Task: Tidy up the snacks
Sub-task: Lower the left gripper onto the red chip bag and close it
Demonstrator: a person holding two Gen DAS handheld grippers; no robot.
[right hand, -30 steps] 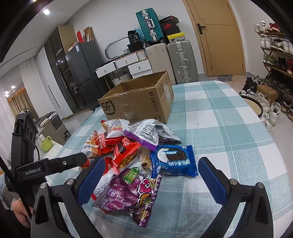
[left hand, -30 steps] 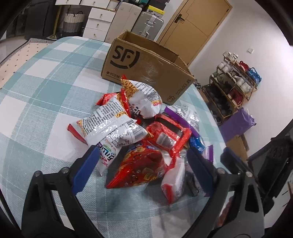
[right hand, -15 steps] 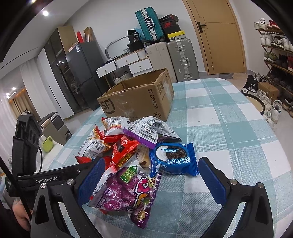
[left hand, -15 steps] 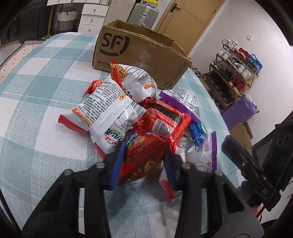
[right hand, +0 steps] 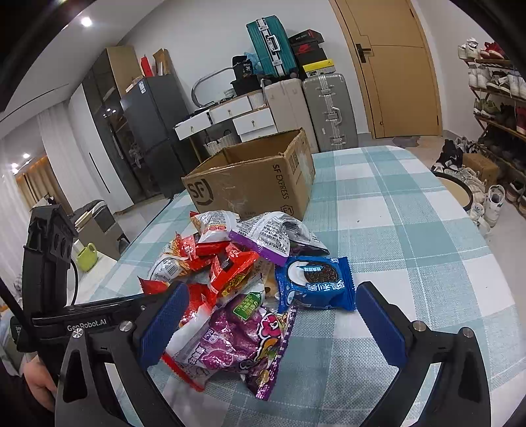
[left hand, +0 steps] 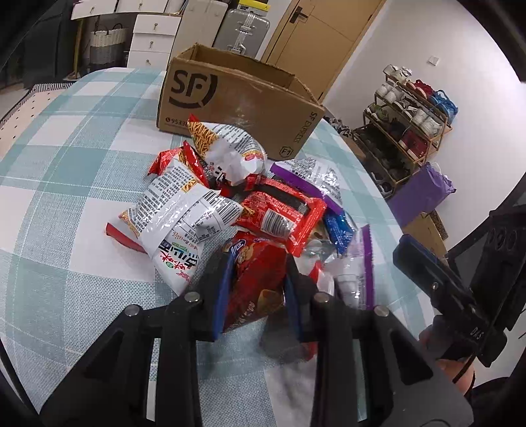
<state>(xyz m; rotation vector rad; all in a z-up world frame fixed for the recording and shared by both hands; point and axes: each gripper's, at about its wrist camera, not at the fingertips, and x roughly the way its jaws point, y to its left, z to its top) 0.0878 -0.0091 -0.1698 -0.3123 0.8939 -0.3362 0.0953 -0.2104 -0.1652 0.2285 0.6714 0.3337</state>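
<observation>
We have the left gripper [left hand: 256, 289] clamped on a crinkly glossy red snack bag [left hand: 253, 279] at the pile's [left hand: 230, 197] near edge on the checked tablecloth [left hand: 65, 197]. Right gripper [right hand: 269, 328] jaws apart, over a shiny purple pouch [right hand: 243, 335].

White walls [right hand: 203, 39], tan door [right hand: 391, 69] ahead; suitcases [right hand: 325, 108], white drawers [right hand: 243, 115] beside it. Dark fridge [right hand: 148, 131] ahead-left. Shoe rack [left hand: 411, 121] right. Ceiling spotlight [right hand: 86, 21] lit.
</observation>
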